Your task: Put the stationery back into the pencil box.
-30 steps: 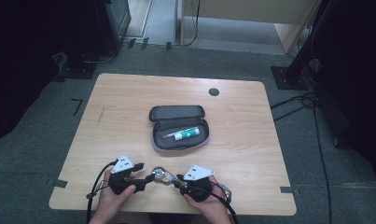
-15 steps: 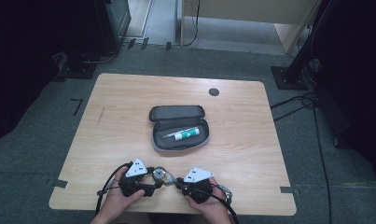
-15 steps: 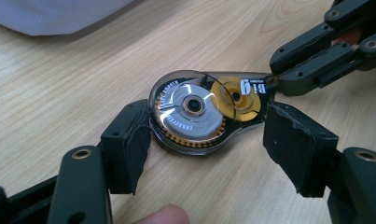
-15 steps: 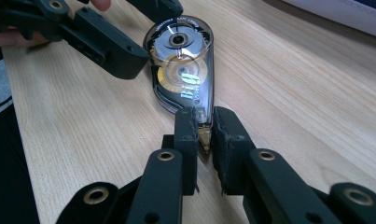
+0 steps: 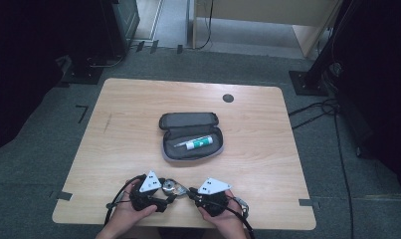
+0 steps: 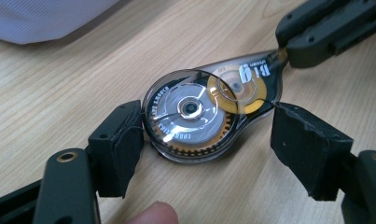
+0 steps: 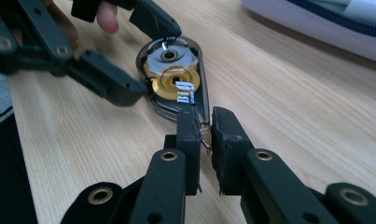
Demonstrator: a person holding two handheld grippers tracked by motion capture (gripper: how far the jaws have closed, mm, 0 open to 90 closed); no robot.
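A clear correction tape dispenser [image 5: 172,188] lies flat near the table's front edge, between the two grippers. In the left gripper view my left gripper [image 6: 206,140] straddles the dispenser's round end [image 6: 195,112]. Its jaws have just been opening; the left pad rests at the case edge and the right pad stands just off it. In the right gripper view my right gripper [image 7: 204,135] has just been closing and is shut on the dispenser's narrow tip [image 7: 202,119]. The left gripper's jaws [image 7: 115,88] sit on either side of the round end.
An open grey pencil case [image 5: 188,121] lies mid-table with a white and green tube [image 5: 200,144] inside it. A dark round cap [image 5: 228,98] is set in the far right of the wooden table [image 5: 133,124]. The person's hands hold both grippers at the front edge.
The left hand has slid right, bringing its jaws around the dispenser's round end. The right hand has stayed put at the tip.
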